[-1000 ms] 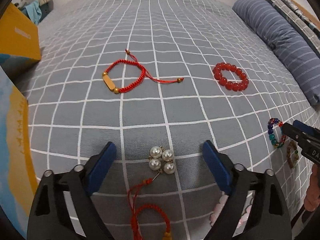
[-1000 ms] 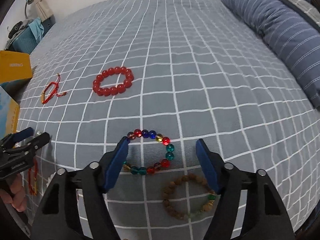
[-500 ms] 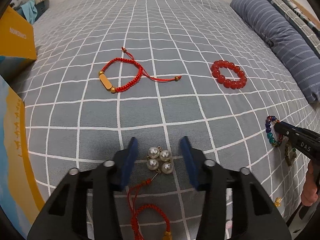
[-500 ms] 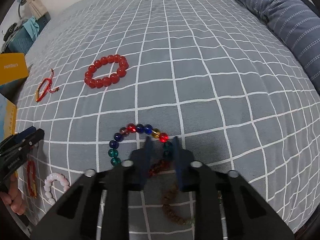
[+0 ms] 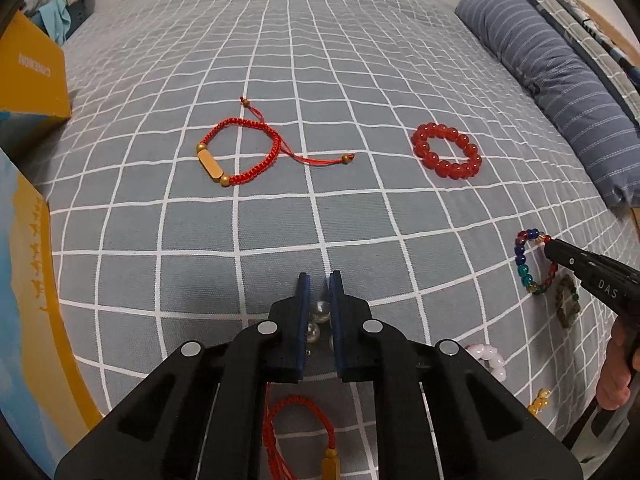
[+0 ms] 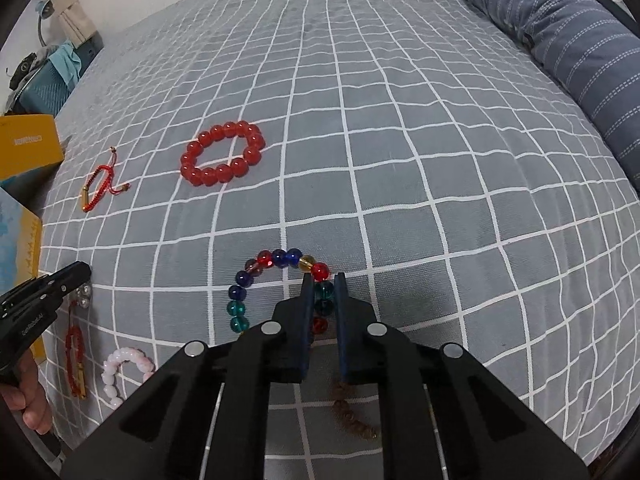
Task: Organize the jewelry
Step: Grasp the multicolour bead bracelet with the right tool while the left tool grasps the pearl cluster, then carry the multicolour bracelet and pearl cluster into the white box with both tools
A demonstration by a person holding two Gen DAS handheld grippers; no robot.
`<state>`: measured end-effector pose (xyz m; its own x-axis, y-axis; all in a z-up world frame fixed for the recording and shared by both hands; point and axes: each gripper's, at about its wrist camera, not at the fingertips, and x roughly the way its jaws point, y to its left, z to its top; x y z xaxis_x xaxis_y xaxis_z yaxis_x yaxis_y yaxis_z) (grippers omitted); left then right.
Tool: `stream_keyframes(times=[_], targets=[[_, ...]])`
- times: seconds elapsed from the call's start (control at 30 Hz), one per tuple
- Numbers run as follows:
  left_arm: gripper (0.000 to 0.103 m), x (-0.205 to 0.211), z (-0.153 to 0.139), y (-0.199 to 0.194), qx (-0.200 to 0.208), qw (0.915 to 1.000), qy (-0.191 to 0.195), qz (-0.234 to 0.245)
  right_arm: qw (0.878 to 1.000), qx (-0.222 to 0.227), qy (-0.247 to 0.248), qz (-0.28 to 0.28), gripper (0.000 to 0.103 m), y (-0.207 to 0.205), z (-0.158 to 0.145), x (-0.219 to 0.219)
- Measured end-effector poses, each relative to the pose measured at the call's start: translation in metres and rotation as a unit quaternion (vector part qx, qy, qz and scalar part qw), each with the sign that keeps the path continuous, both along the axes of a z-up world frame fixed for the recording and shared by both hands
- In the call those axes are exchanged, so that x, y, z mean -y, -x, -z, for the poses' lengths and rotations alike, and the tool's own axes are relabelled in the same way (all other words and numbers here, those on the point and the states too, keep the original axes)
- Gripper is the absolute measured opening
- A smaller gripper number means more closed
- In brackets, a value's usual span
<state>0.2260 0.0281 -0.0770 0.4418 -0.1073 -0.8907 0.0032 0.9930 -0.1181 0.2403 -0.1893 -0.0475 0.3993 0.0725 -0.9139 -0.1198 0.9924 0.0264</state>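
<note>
Right gripper angled down at the bed; its fingers are closed on the near-right run of the multicoloured bead bracelet, teal and red beads pinched between the blue pads. Rest of that bracelet lies flat on the grey checked cover. Brown bead bracelet just below, partly hidden by the gripper. Red bead bracelet farther up and left; red cord bracelet beyond it, near the yellow box. Lower left: left gripper closed at the pearl cluster, pink bead bracelet nearby. Striped pillow top right.
</note>
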Motion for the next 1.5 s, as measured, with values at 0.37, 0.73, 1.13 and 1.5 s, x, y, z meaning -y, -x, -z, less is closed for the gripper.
stream_keyframes(times=[0.37,0.73,1.13,1.5], targets=[[0.009,0.003,-0.023,0.008,0.014,0.9999,0.006,0.005,1.000,0.021,-0.006,-0.011,0.009,0.011,-0.024,-0.005],[0.009,0.006,-0.049,0.017,0.035,0.9993,0.003,0.008,0.998,0.045,-0.005,-0.032,0.009,0.028,-0.043,-0.021],[0.009,0.001,-0.079,0.030,0.058,0.9982,-0.003,0.010,0.995,0.085,0.012,-0.042,0.009,0.049,-0.068,-0.037],[0.009,-0.010,-0.106,0.045,0.082,0.9965,-0.010,0.004,0.994,0.105,0.004,-0.044,0.009,0.058,-0.092,-0.055]])
